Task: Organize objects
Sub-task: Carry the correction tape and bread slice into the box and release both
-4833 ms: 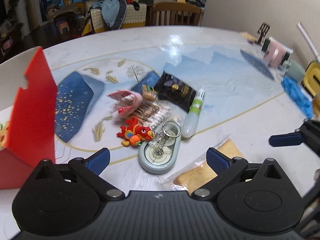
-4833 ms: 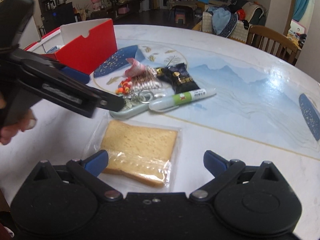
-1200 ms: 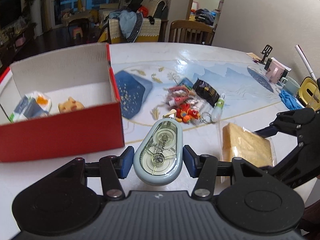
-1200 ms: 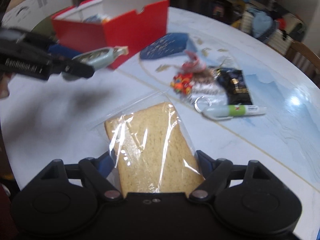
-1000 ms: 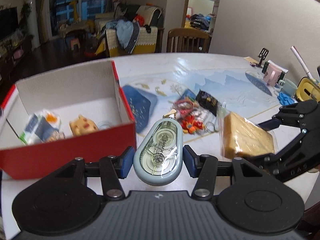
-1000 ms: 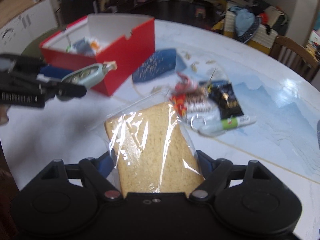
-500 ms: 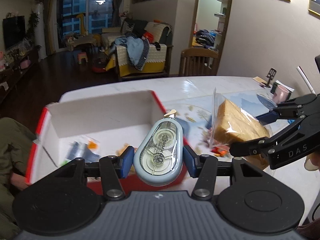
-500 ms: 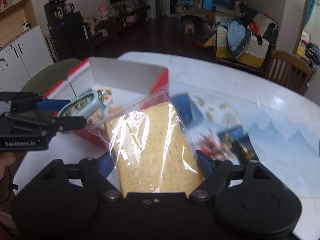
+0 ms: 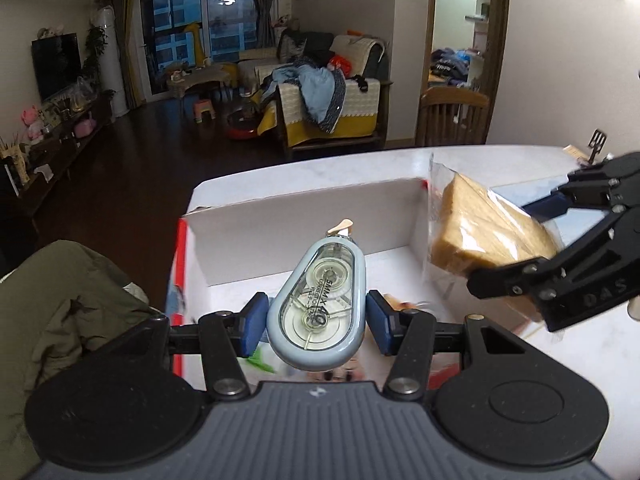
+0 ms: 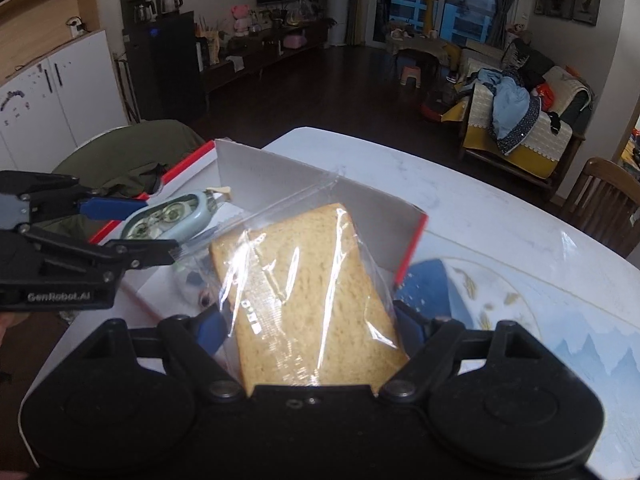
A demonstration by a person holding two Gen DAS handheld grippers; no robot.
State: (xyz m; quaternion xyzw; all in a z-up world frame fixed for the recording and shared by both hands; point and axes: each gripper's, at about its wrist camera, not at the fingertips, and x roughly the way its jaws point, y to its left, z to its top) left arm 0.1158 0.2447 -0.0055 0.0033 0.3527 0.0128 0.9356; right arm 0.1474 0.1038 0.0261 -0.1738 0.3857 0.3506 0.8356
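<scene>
My left gripper (image 9: 316, 326) is shut on a pale blue correction tape dispenser (image 9: 318, 300) and holds it over the open red box (image 9: 304, 204) with white inner walls. It also shows in the right wrist view (image 10: 168, 216). My right gripper (image 10: 308, 328) is shut on a slice of bread in a clear plastic bag (image 10: 304, 296), held above the box's right side (image 10: 416, 236). The bagged bread shows in the left wrist view (image 9: 480, 236) at the right. Items lying in the box are mostly hidden and blurred.
The box stands near the left end of a white table with a blue pattern (image 10: 520, 300). An olive-covered chair (image 9: 60, 304) is just left of the box. A wooden chair (image 10: 600, 200) stands at the far side.
Both grippers have lifted their objects off the table and swung left. They now hover over the red box, closer to it than half a second ago.
</scene>
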